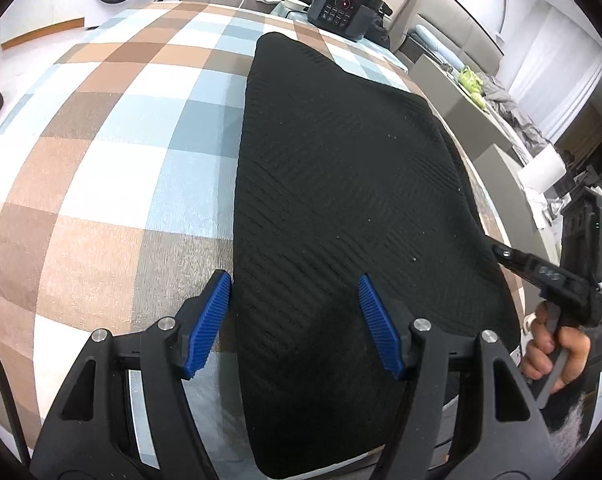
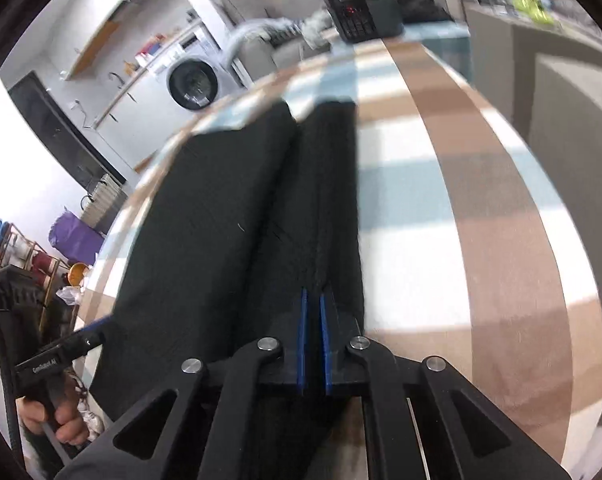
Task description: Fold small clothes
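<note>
A black ribbed-knit garment (image 1: 341, 208) lies flat on a checked tablecloth (image 1: 113, 148) of tan, brown, pale blue and white squares, its surface faintly speckled with lint. The left gripper (image 1: 295, 300) hovers with jaws wide apart, its ridged blue pads (image 1: 209, 320) straddling the garment's near left edge. The right gripper (image 2: 313, 312) has its jaws clamped on a raised fold of the same cloth, which stretches ahead in two long soft ridges.

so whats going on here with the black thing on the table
A person is folding a black knit garment on a checked tablecloth, one handheld gripper per hand. The right gripper is shut on the garment's edge, lifting a fold. The left gripper is open, its fingers straddling the garment's near left edge.
</note>
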Available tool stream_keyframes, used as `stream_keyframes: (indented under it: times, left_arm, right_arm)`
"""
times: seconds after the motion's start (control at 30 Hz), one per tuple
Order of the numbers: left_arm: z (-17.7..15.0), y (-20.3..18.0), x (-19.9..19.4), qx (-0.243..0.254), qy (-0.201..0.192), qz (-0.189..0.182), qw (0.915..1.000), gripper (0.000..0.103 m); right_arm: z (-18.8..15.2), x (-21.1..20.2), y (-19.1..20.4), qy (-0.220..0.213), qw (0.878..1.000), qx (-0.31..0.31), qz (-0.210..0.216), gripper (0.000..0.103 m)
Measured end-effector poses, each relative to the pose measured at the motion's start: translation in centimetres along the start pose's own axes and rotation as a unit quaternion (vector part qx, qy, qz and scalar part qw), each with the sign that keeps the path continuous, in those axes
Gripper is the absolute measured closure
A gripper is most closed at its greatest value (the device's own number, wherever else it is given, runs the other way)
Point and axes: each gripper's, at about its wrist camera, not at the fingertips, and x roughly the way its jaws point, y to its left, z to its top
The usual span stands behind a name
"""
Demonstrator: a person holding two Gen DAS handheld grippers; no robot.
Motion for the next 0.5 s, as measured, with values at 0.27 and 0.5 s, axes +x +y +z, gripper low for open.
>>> stream_keyframes:
  times: [0.27, 0.5]
  left_arm:
    - [-0.8, -0.1, -0.4, 0.006, 0.005, 0.001, 1.0, 0.04]
    - [-1.3, 0.0, -0.5, 0.014, -0.003, 0.005, 0.9999, 0.074]
  right_arm:
    - [-3.1, -2.2, 0.6, 0.02, 0.996, 0.036, 0.076, 0.042]
    - [-4.0, -1.3, 3.3, 0.021, 0.999, -0.028, 0.007, 0.052]
